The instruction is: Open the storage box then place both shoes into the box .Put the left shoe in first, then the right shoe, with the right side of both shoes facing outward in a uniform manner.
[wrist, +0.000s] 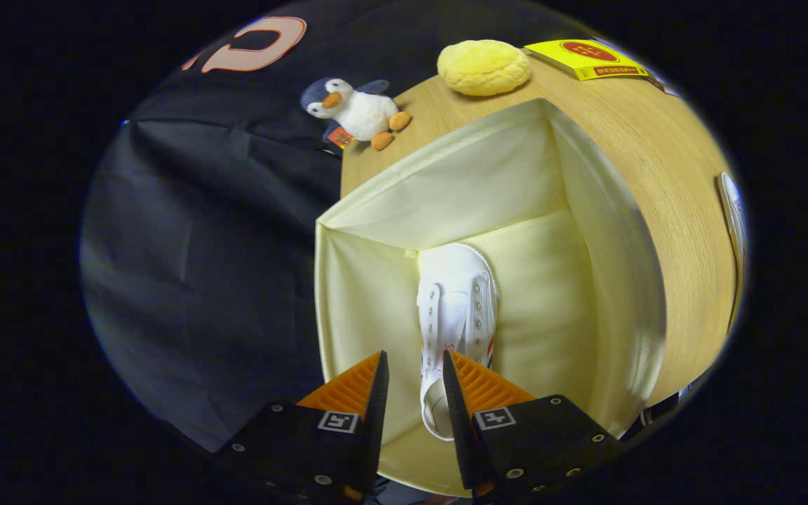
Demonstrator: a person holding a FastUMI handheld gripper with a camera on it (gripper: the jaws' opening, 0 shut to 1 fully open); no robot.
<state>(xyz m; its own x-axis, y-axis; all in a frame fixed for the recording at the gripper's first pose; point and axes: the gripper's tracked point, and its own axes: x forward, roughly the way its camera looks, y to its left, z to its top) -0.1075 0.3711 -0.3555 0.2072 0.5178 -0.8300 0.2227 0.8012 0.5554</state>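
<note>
Gripper (414, 382) of mine hangs over the open cream fabric storage box (614, 280), its 2 fingers spread with a gap, and I see them pressing on nothing. Between and just beyond them 1 white shoe (456, 308) lies on the box floor, toe toward the far wall, heel nearest the fingers. Box sits on the wooden worktop (670, 182); at its far edge rest a plush penguin (355, 109), a yellow cushion (482, 66) and a yellow booklet (586, 57), and a second white shoe (734, 210) lies at the right edge.
</note>
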